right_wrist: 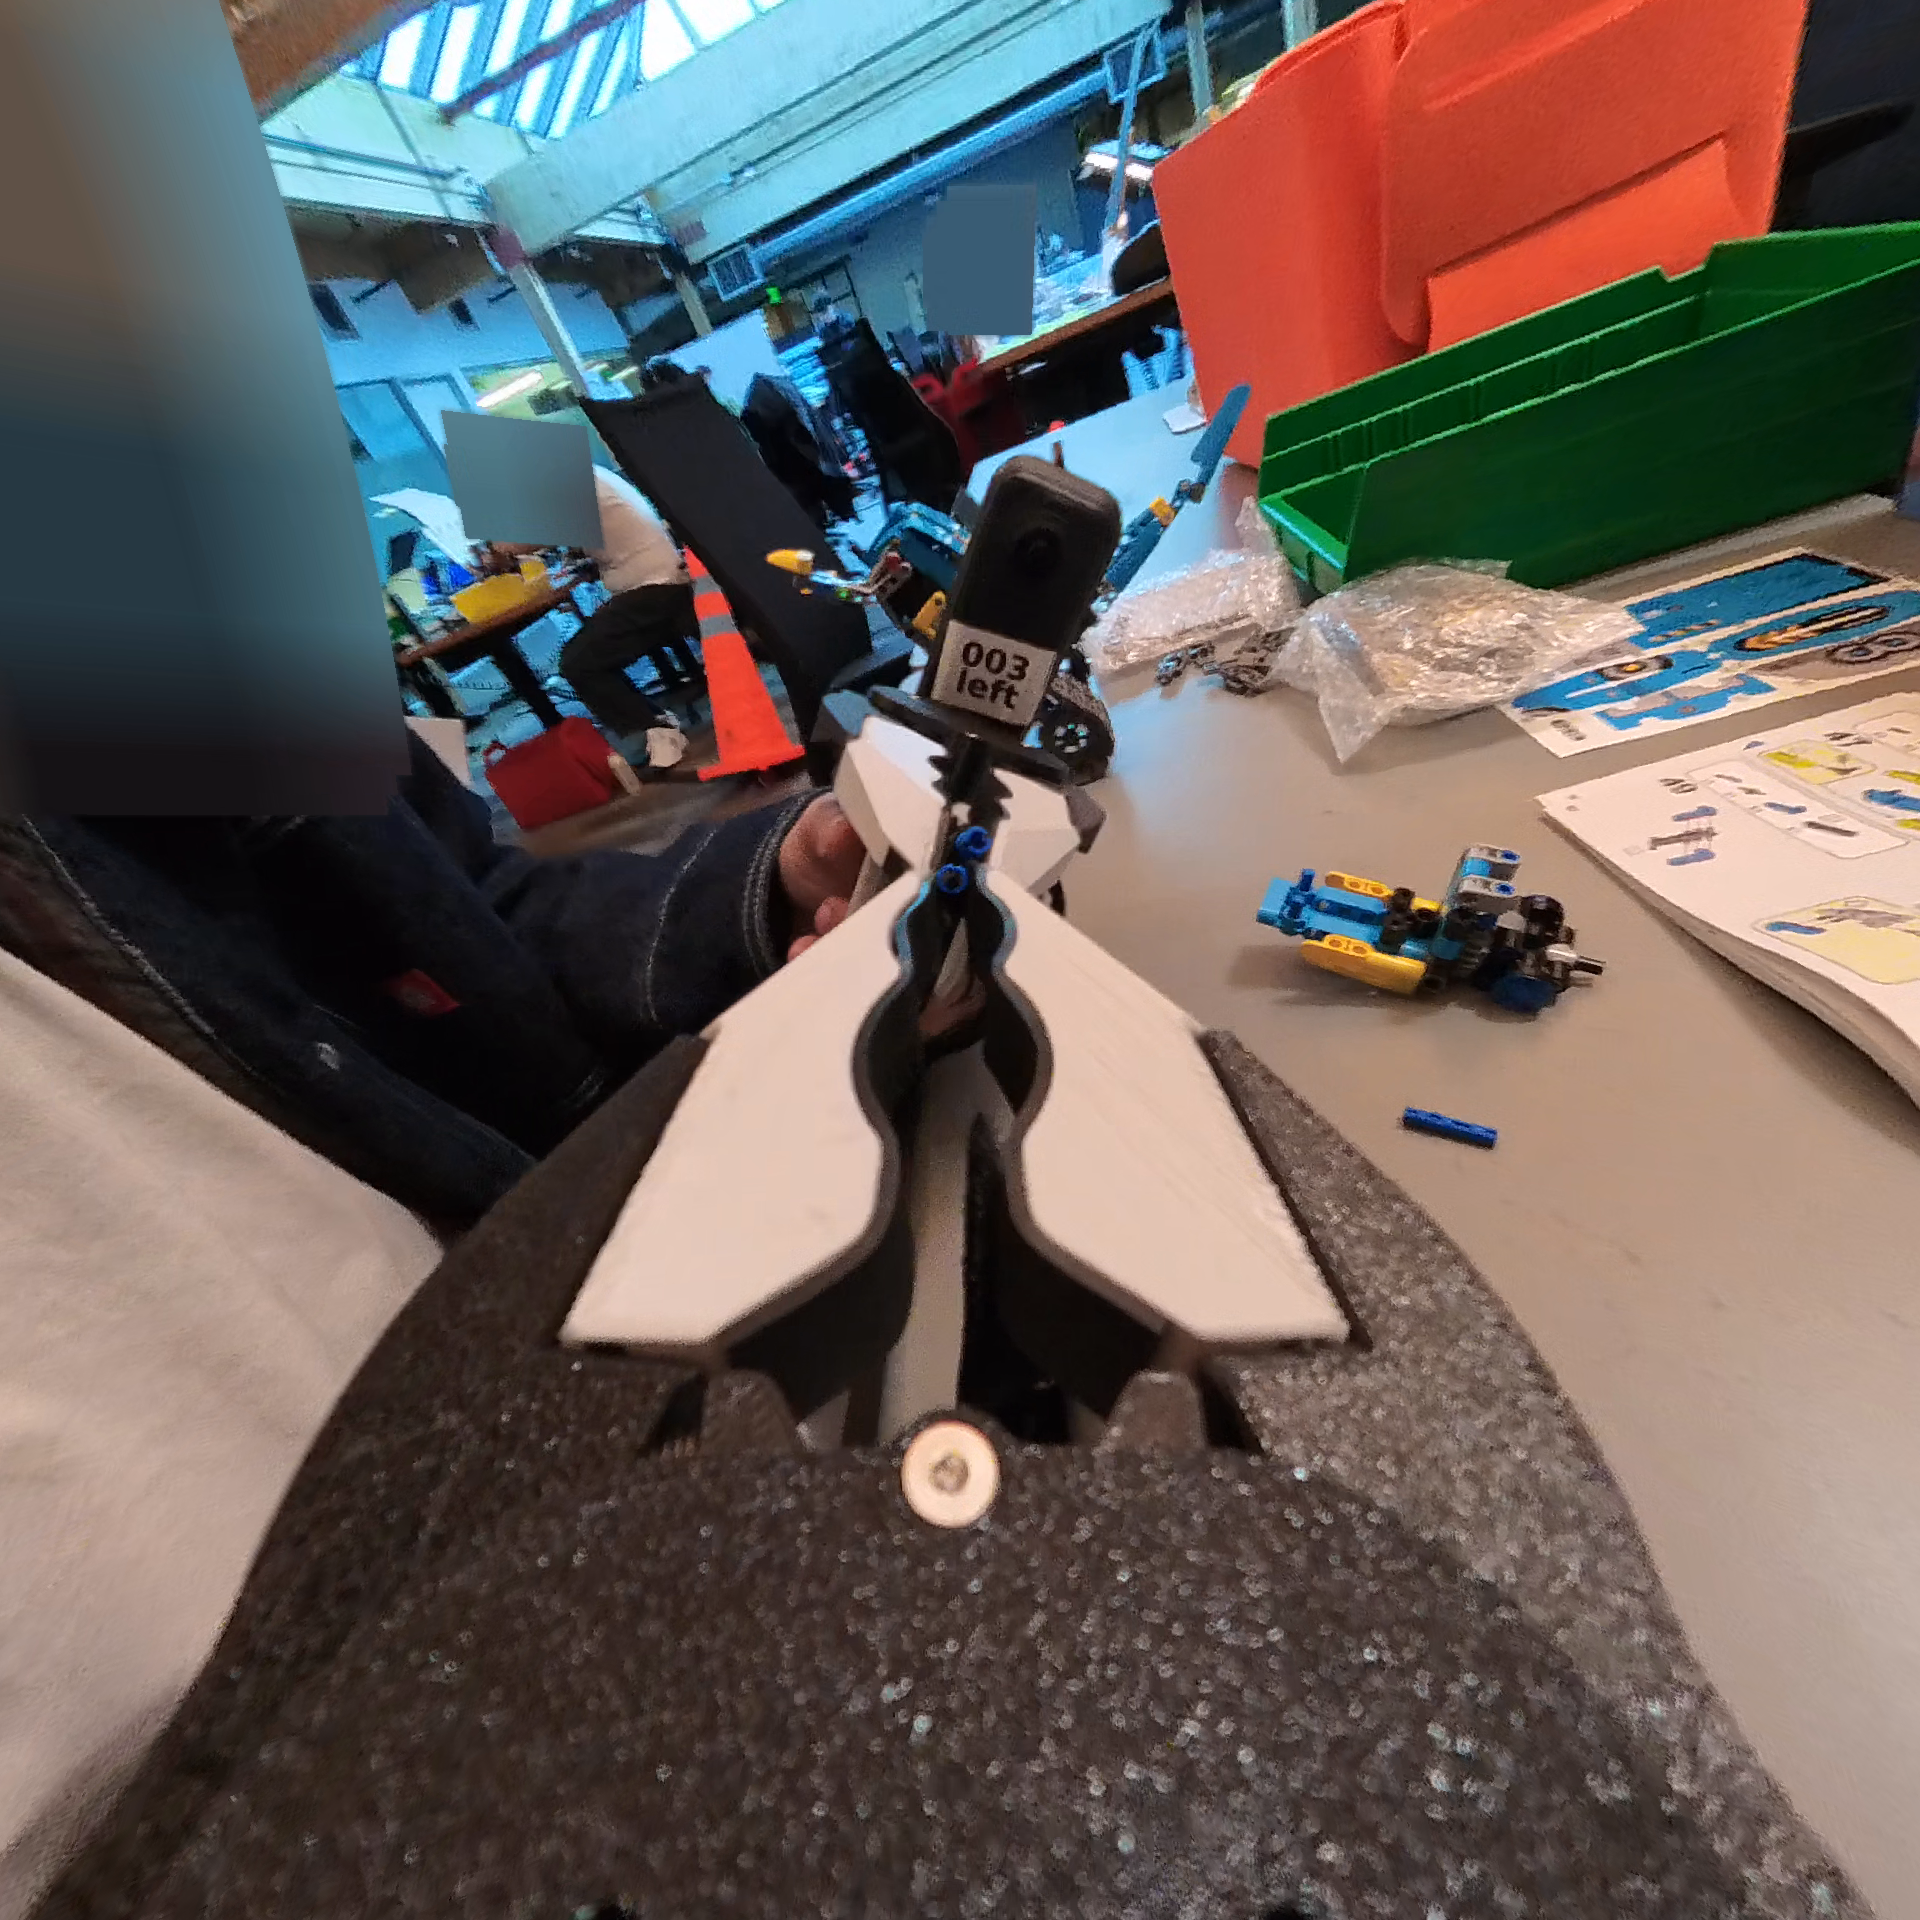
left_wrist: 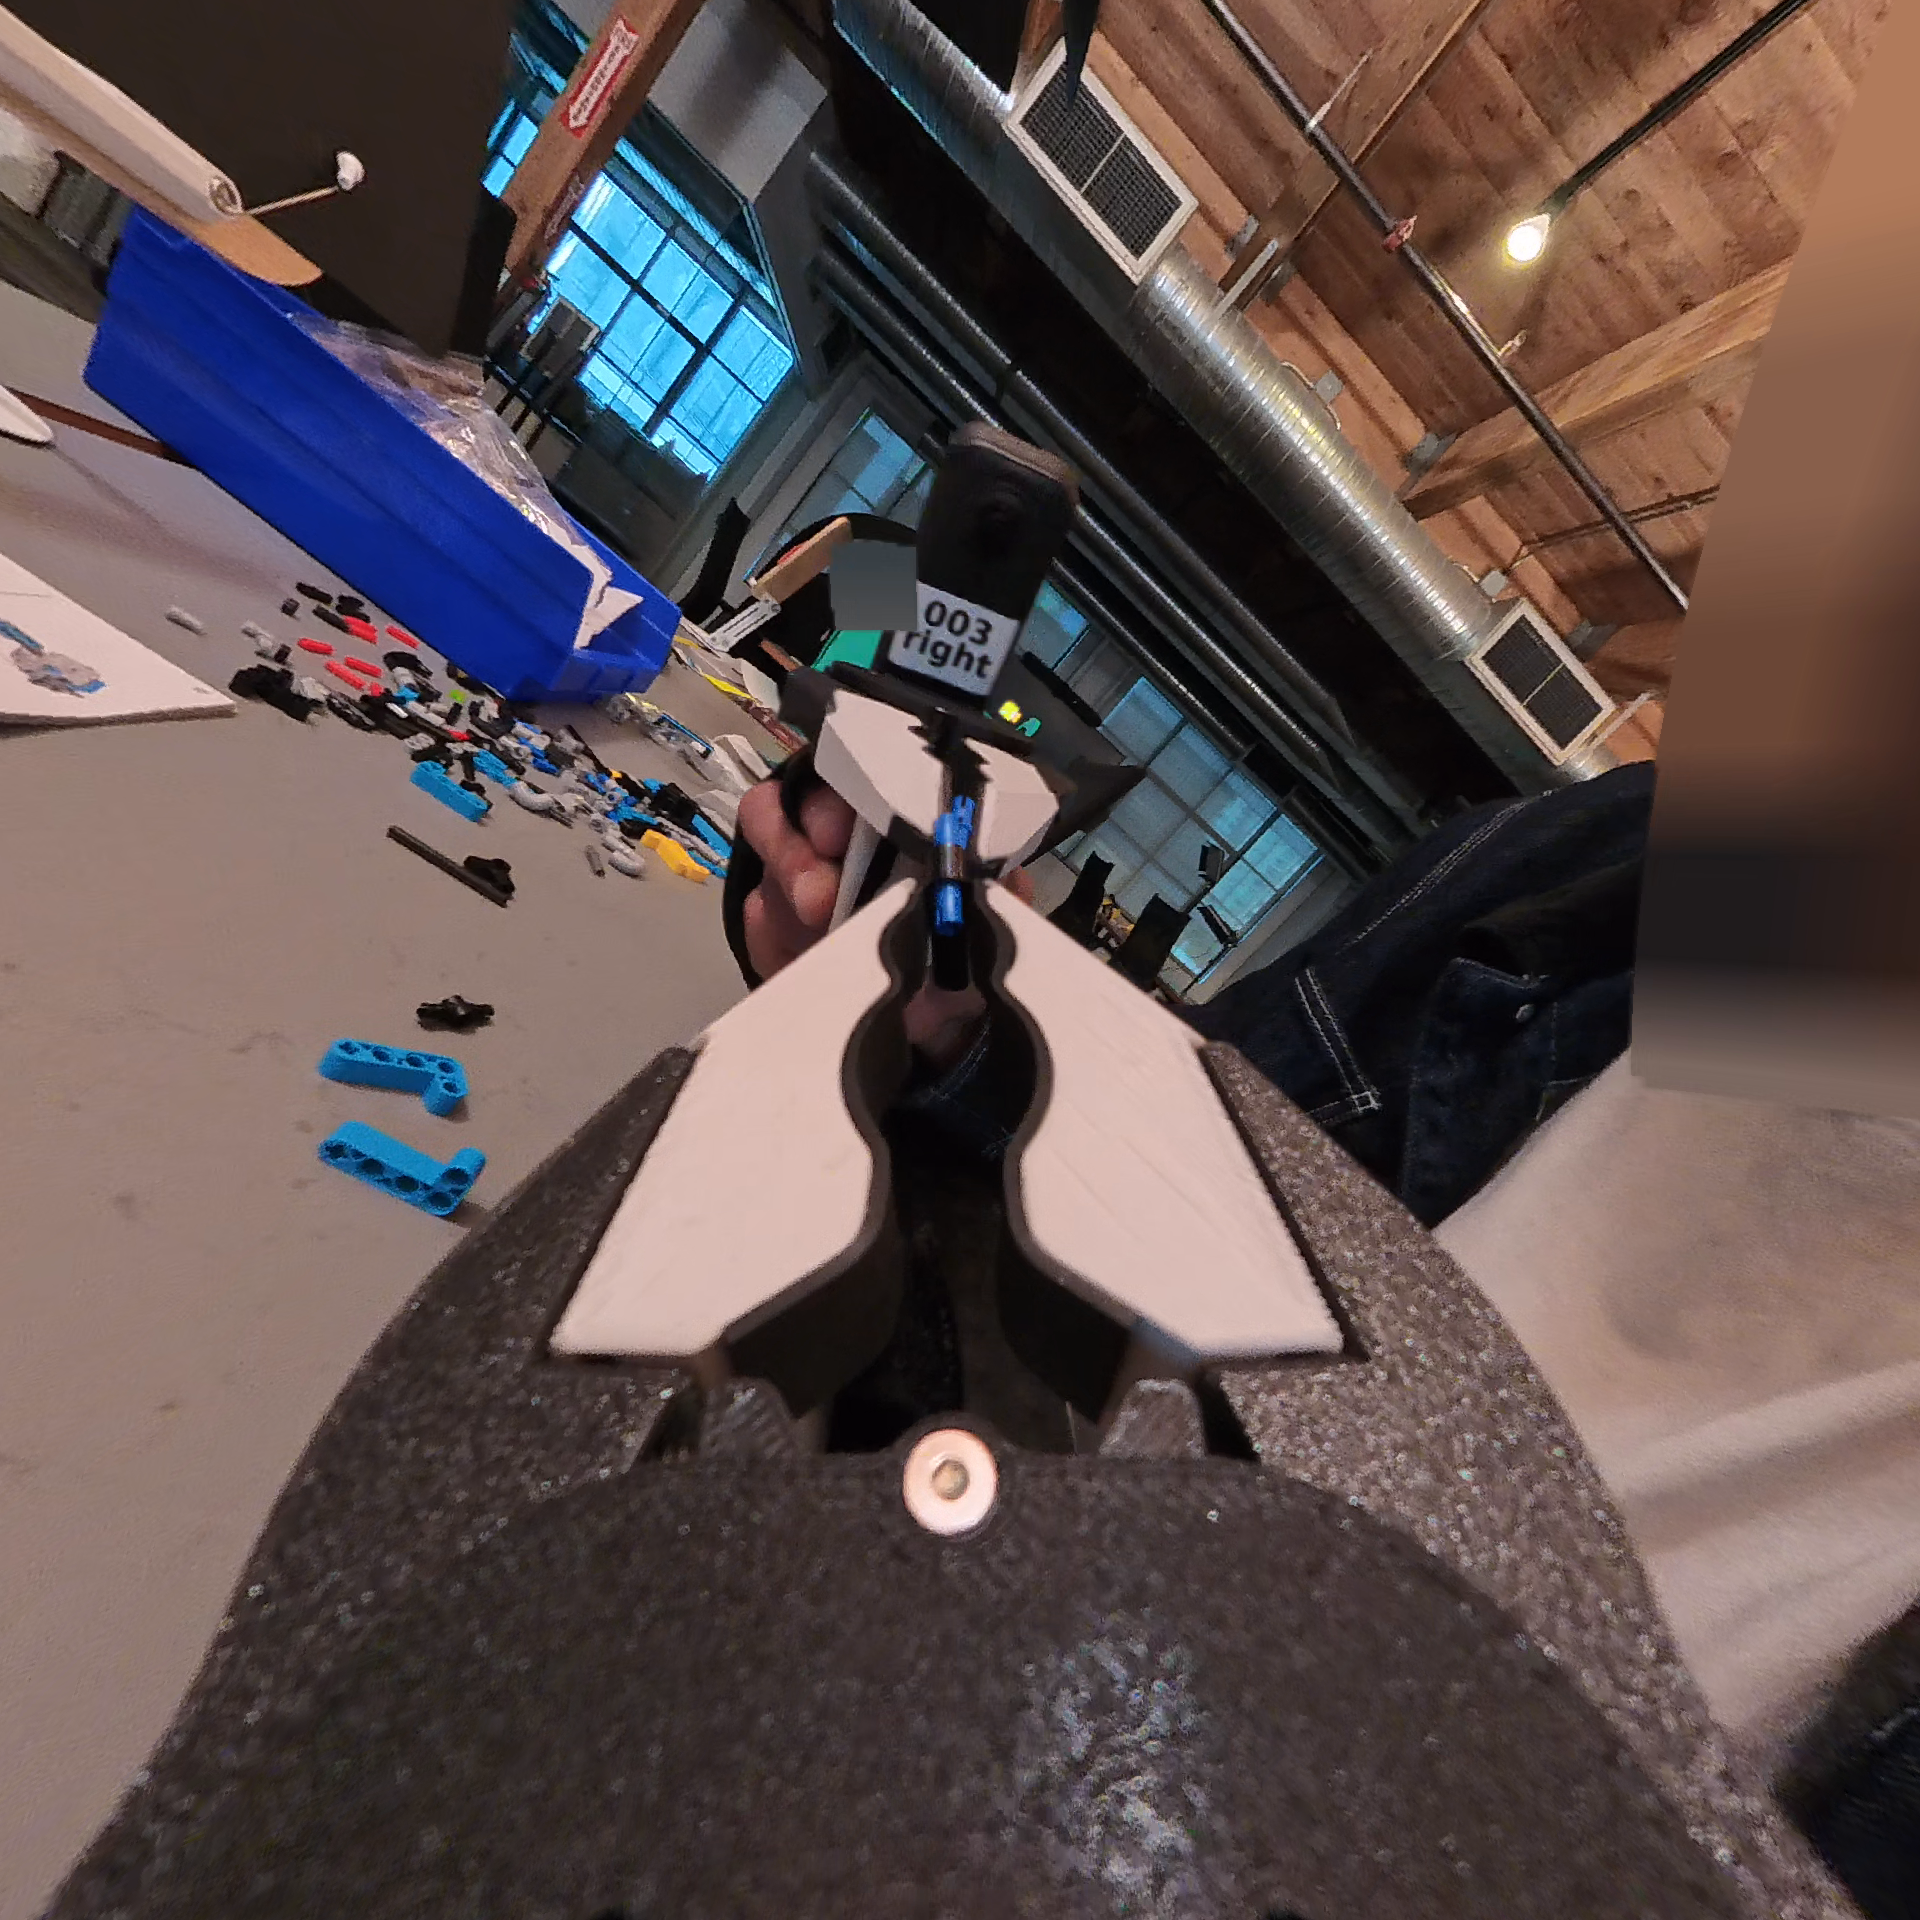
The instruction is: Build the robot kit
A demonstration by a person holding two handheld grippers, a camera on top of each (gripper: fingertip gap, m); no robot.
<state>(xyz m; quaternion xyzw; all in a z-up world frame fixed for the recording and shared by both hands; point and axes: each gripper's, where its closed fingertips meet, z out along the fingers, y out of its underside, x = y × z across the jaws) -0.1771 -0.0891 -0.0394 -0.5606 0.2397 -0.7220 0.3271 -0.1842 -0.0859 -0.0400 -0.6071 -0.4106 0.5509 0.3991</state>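
Basically both grippers are facing each other tip to tip above a grey table (right_wrist: 1558, 1299), pinching 1 shared small part. Left gripper (left_wrist: 948, 914) is showing its white fingers (left_wrist: 800, 1091) pressed nearly together on a thin black rod (left_wrist: 948, 961) with blue pins (left_wrist: 948, 902); the rod is running straight on into the right gripper (left_wrist: 951, 800) opposite, so the piece is hanging in the air between the 2 tips. A hand (left_wrist: 800, 883) is gripping that far tool, and a black camera (left_wrist: 992, 520) with a white label is sitting on top of it.

From the right wrist view, the right gripper (right_wrist: 951, 904) is likewise squeezed onto the same black piece (right_wrist: 940, 935) with blue pins (right_wrist: 948, 878), and the left gripper (right_wrist: 961, 821) is meeting it head on, a hand (right_wrist: 821, 862) in a dark denim sleeve (right_wrist: 644, 914) holding it.

Around them: 2 light blue L-beams (left_wrist: 400, 1117) are lying on the table near the left gripper, a scatter of small black, red and blue parts (left_wrist: 499, 727) farther off, beside a blue bin (left_wrist: 343, 436). On the right side a partly built blue and yellow model (right_wrist: 1423, 925) is lying on the table, a short blue axle (right_wrist: 1449, 1127) just nearer, an open booklet (right_wrist: 1787, 862) beside it, crumpled clear bags (right_wrist: 1434, 644) and a green bin (right_wrist: 1610, 447) behind.
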